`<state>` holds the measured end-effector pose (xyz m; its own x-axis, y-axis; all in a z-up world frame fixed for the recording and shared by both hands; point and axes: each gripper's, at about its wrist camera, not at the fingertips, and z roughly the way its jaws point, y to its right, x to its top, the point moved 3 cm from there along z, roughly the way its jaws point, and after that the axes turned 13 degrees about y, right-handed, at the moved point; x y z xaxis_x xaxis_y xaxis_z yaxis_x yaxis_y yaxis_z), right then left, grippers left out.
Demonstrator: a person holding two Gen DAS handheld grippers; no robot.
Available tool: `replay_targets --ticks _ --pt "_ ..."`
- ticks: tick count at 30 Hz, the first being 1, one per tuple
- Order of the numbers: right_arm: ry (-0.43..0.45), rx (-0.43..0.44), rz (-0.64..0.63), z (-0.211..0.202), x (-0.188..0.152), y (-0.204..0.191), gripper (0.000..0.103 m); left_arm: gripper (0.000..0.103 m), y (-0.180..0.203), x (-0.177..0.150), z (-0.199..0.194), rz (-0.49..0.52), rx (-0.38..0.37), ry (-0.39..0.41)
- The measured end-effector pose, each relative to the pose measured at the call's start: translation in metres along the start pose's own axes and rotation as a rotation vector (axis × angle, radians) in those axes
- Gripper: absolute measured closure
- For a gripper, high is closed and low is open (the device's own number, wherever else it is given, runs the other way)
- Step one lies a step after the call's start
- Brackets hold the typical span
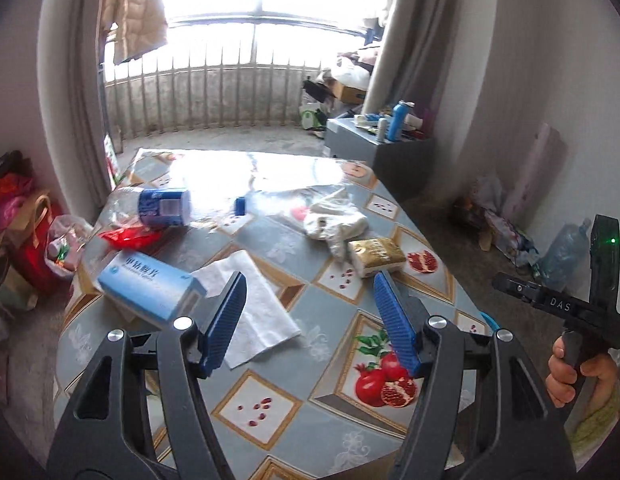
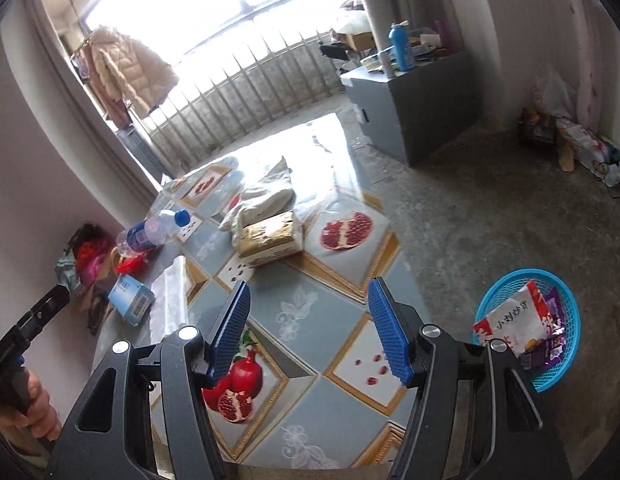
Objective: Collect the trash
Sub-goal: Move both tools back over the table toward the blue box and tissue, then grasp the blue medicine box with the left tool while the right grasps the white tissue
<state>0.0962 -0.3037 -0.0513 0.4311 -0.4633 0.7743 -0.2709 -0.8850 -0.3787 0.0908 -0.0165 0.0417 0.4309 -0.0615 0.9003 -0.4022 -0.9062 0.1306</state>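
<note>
Trash lies on a table [image 1: 293, 312] with a pomegranate-print cloth: a blue medicine box [image 1: 149, 290], a white tissue [image 1: 249, 312], an empty plastic bottle [image 1: 153, 206], a red wrapper [image 1: 129, 238], a blue cap [image 1: 239, 205], crumpled white cloth [image 1: 336, 220] and a gold-topped packet [image 1: 380, 256]. My left gripper [image 1: 310, 292] hangs open above the tissue, holding nothing. My right gripper [image 2: 307, 300] is open and empty over the table's near end [image 2: 310, 304]. A blue basket [image 2: 528, 328] with snack wrappers stands on the floor at the right.
Bags [image 1: 25, 232] are piled on the floor left of the table. A grey cabinet [image 2: 414, 96] with a blue bottle stands behind the table, near the balcony railing. More clutter [image 2: 570, 148] lies along the right wall. A hand [image 1: 570, 372] holds the other gripper's handle.
</note>
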Motion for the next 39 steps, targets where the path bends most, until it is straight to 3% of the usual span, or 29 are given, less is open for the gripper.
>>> replay_targets --ticks 9,17,20,33,36,39 --pt "-0.082 0.043 -0.022 0.041 0.001 -0.039 0.050 0.042 -0.108 -0.002 0.005 -0.170 0.178 0.014" --pt "-0.180 0.122 -0.056 0.089 -0.003 -0.089 0.064 0.059 -0.171 -0.018 0.036 -0.307 0.254 -0.049" --pt "-0.223 0.174 -0.076 0.109 -0.009 -0.114 0.067 0.061 -0.190 -0.027 0.049 -0.349 0.284 -0.087" --pt "-0.495 0.454 -0.083 0.233 -0.048 -0.256 0.089 0.078 -0.234 -0.051 0.083 -0.461 0.314 -0.176" --pt "-0.566 0.469 -0.096 0.240 -0.069 -0.269 0.094 0.082 -0.237 -0.057 0.086 -0.472 0.297 -0.195" --pt "-0.600 0.519 -0.138 0.222 -0.087 -0.279 0.094 0.083 -0.238 -0.059 0.086 -0.475 0.278 -0.203"
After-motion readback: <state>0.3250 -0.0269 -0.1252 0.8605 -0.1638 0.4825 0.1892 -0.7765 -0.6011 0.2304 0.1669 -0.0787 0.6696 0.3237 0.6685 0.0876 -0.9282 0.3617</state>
